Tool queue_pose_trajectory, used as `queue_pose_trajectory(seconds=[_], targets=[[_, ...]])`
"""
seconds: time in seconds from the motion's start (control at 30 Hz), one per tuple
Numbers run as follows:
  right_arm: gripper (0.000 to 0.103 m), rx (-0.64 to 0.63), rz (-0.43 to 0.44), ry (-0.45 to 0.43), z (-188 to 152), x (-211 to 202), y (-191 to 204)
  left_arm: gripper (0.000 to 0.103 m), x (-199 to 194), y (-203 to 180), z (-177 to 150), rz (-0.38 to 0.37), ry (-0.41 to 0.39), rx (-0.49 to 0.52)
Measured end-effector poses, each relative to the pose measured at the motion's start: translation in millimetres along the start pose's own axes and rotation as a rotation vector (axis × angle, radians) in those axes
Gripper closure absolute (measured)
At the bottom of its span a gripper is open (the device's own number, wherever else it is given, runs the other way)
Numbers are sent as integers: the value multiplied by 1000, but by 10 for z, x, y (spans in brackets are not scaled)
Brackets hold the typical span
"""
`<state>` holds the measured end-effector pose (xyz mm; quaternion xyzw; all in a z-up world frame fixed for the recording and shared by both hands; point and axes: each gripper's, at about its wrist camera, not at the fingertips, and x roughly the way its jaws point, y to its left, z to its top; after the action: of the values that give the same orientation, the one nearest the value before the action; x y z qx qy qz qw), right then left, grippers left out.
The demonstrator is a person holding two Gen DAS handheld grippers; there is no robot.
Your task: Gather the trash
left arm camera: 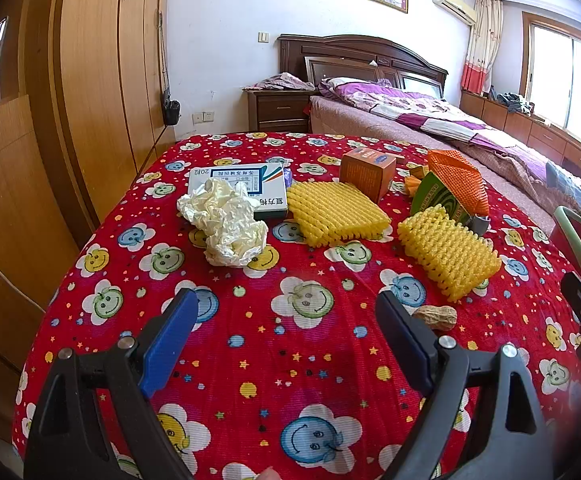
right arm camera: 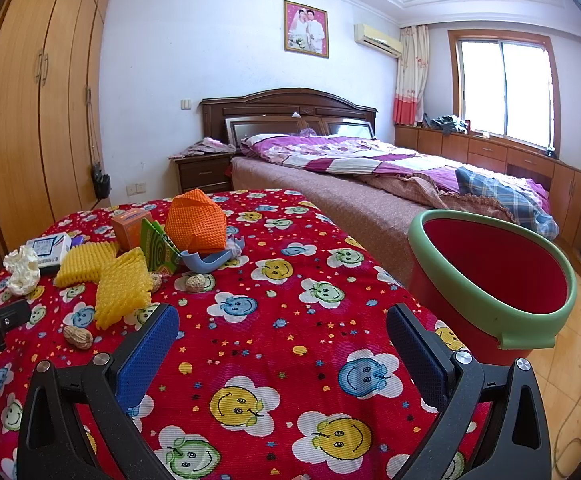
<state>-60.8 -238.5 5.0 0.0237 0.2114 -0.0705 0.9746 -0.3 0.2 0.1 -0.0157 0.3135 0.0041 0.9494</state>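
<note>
Yellow foam net (left arm camera: 448, 256) lies flat — long axis toward the bucket (right arm camera: 442, 216).

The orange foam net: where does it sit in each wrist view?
Left wrist: the orange foam net is upper right, behind a yellow net.
Right wrist: the orange foam net is upper left, above the blue scrap.
Shared landmark: the orange box just left of it in both.

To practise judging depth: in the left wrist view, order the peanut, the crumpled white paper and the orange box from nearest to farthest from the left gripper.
1. Peanut, just beyond the left gripper's right finger.
2. Crumpled white paper, mid-table, left.
3. Orange box, far side, right of centre.
</note>
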Motion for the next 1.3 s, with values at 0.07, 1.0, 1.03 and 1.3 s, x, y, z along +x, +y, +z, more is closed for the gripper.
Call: queue_pose_trajectory(seconds=[0.07,1.0,1.03,1.3], targets=[[0,0,0,0,-1,0,0,12,0,0,0,0,0,0],[0,-5,-2,-1,-12,11,9,12,0,1,0,-2,1,-3],[0,-5,-2,-2,-13,11,11,12,-1,2,-1,-2,1,-3],[0,3,12,9,-19,-20,10,12,-22,-7,1,-4,14,-12]])
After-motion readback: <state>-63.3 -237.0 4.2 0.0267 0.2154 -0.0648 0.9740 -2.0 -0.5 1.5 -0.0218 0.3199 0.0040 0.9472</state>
